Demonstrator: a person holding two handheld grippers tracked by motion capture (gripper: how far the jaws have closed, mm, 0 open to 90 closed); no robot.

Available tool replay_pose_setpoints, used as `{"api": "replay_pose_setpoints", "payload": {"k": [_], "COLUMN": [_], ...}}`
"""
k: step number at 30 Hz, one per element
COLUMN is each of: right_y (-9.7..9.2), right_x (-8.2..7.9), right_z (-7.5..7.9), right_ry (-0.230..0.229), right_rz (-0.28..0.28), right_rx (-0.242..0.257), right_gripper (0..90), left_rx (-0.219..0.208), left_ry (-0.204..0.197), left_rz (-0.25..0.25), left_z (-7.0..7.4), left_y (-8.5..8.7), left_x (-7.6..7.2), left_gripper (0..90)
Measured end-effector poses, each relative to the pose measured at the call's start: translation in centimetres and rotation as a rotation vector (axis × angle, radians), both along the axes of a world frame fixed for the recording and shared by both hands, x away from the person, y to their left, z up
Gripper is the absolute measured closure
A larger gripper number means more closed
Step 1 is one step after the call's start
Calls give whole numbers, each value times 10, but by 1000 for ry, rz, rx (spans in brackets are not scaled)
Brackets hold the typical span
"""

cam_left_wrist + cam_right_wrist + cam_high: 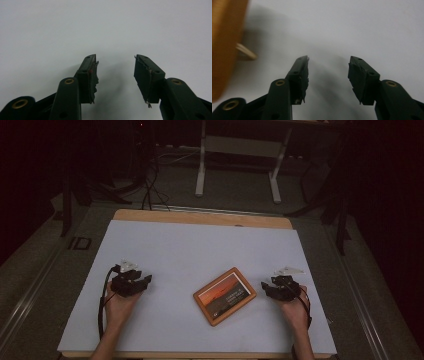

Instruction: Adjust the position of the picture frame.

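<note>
A wooden picture frame (224, 295) with a sunset photo lies flat on the white table cover (200, 250), right of centre and turned at an angle. My left gripper (131, 282) rests on the cover at the left, well apart from the frame; its jaws stand open over bare white surface (115, 75). My right gripper (280, 287) sits just right of the frame with open jaws (328, 77) and nothing between them. In the right gripper view the frame's orange wooden edge (225, 42) is blurred at the far left, with a pale tab (245, 52) sticking out beneath it.
The white cover lies on a wooden tabletop (200, 217), whose edge shows at the back. Beyond it are a dark floor, cables (150, 185) and the white legs of another table (237, 160). The person's forearms enter from the bottom edge.
</note>
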State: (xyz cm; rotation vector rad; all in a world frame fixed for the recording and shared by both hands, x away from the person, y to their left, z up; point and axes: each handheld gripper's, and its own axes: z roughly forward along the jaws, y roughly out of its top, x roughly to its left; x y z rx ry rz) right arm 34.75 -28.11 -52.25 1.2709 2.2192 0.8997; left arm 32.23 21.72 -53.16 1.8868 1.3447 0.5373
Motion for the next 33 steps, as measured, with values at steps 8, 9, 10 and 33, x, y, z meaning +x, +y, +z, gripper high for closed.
{"api": "replay_pose_setpoints", "payload": {"k": [8, 9, 10, 33], "right_y": [6, 7, 7, 19], "right_x": [-9, -10, -12, -40], "right_z": [16, 18, 19, 39], "right_ry": [-29, -34, -34, -45], "right_rz": [61, 67, 71, 177], "right_rx": [-2, -4, -4, 17], "right_gripper": [511, 511, 511, 816], "left_rx": [6, 4, -1, 13], "left_ry": [-24, -25, -26, -25], "left_rz": [-139, -156, -167, -404], "left_z": [6, 6, 7, 17], "left_y": [-16, -17, -18, -60], "left_x": [-6, -7, -7, -10], "left_gripper": [559, 568, 577, 897]}}
